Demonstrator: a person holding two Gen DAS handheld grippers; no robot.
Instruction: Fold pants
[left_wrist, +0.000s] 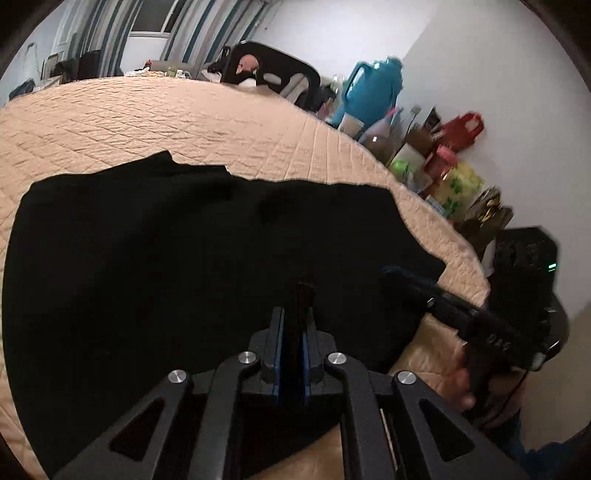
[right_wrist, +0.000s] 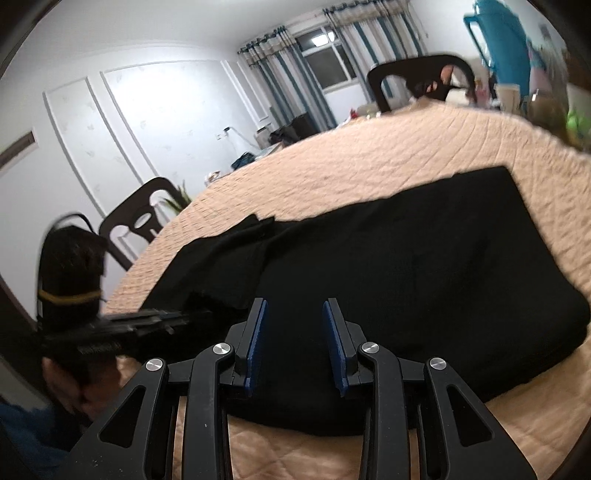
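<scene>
On the left, my left gripper (left_wrist: 292, 325) had its jaws pinched on a ridge of the black pants (left_wrist: 192, 258), which lay spread across the quilted bed cover (left_wrist: 155, 118), near edge toward me. I judged that thin pinch could slip, or catch only one layer, so a lift might drag the fold crooked. To the right, my right gripper (right_wrist: 294, 339) hung over the pants with jaws apart, holding nothing; closing late would let that side sag.
</scene>
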